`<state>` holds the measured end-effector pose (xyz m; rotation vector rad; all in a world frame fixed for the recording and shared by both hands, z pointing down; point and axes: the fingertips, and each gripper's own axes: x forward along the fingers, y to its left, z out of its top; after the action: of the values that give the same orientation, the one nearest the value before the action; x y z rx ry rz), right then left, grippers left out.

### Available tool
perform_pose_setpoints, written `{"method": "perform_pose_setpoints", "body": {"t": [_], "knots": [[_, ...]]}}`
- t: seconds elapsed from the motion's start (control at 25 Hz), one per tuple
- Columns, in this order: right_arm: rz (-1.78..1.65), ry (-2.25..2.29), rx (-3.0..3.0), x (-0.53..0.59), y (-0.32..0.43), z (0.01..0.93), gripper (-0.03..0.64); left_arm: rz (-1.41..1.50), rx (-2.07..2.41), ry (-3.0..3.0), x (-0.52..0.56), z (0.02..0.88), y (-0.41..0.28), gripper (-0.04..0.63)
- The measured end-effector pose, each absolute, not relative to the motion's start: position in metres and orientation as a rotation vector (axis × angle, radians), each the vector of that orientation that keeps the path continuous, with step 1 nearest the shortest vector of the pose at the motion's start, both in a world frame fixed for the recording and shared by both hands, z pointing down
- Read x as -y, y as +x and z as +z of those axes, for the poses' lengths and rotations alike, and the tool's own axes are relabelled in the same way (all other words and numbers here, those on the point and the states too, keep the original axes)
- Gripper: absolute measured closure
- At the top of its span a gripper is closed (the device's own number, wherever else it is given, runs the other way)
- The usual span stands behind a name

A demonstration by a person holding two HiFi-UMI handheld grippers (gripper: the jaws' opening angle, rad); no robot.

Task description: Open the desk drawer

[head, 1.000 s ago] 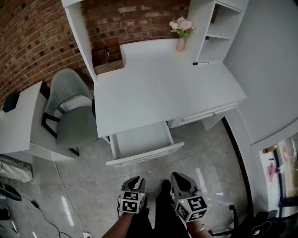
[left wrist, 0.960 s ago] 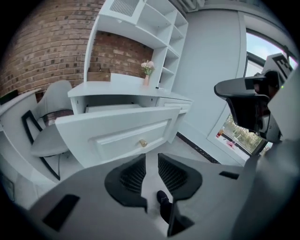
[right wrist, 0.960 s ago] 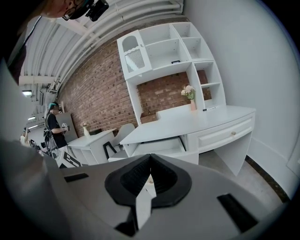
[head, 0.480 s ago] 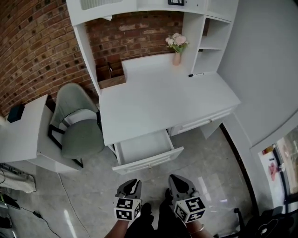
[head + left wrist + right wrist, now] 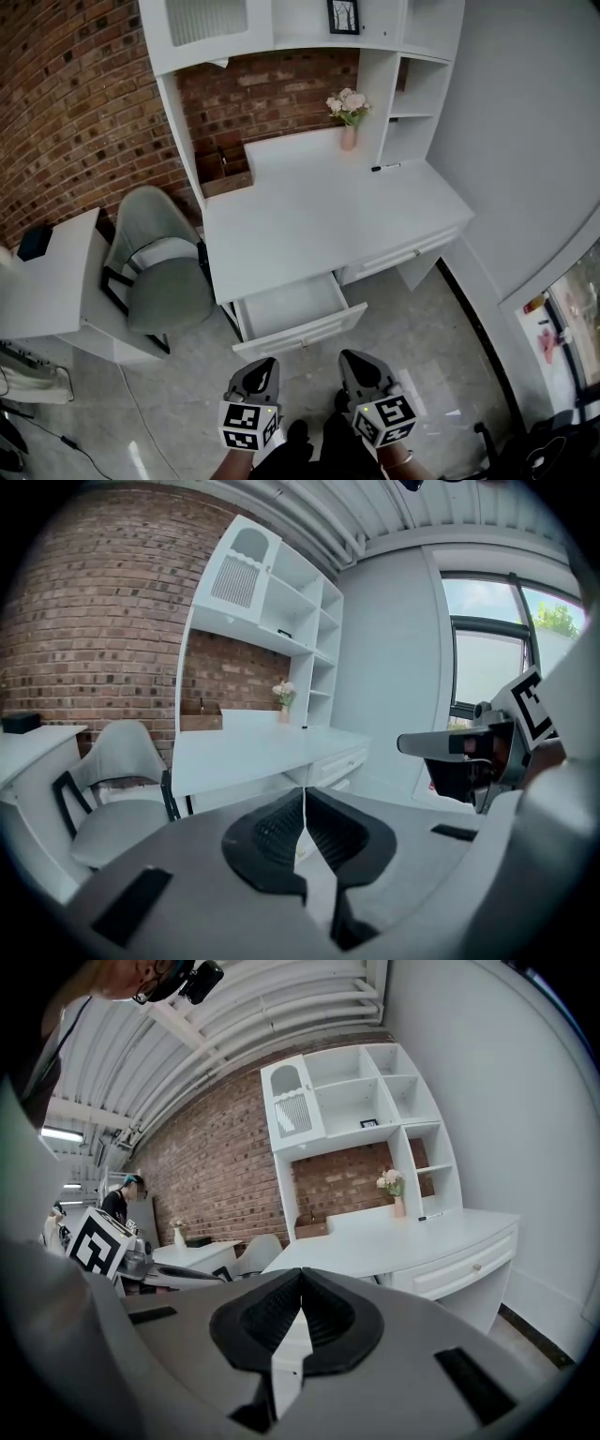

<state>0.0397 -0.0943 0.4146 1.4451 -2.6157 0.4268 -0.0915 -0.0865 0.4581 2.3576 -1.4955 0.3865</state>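
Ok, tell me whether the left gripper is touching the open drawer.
Apart. The head view shows bare floor between the left gripper and the drawer front; its jaws, just closed, hold nothing.

White desk surface (image 5: 319,220) against a brick wall, lightly furnished.

An open wooden box (image 5: 225,171) stands at the surface's far left corner. A pink vase of pale flowers (image 5: 348,131) stands far right, and a black marker (image 5: 385,168) lies just to the vase's near right. On the shelf (image 5: 309,39) above stands a small framed picture (image 5: 343,16). On the grey tiled floor (image 5: 178,384), left of the desk, stands a grey-green chair (image 5: 164,277). Left of the chair, a second white surface (image 5: 52,291) carries a small dark object (image 5: 33,242).
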Motion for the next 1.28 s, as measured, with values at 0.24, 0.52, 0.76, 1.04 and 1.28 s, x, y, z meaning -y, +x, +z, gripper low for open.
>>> {"method": "perform_pose_setpoints", "body": {"t": [0.24,0.52,0.76,1.04,1.28], "knots": [[0.385,1.436,2.627,0.085,0.028,0.401,0.612,0.376,1.505,2.418,0.080,0.439,-0.100,0.586],[0.336,1.466,2.632,0.079,0.024,0.385,0.612,0.299,1.507,2.465,0.077,0.410,-0.103,0.586],[0.317,1.526,2.624,0.076,0.025,0.383,0.612,0.245,1.513,2.494,0.078,0.392,-0.109,0.586],[0.309,1.538,2.606,0.074,0.023,0.380,0.614,0.207,1.508,2.519,0.080,0.379,-0.113,0.586],[0.295,1.552,2.592,0.072,0.023,0.377,0.612,0.198,1.497,2.527,0.080,0.376,-0.115,0.586]]}}
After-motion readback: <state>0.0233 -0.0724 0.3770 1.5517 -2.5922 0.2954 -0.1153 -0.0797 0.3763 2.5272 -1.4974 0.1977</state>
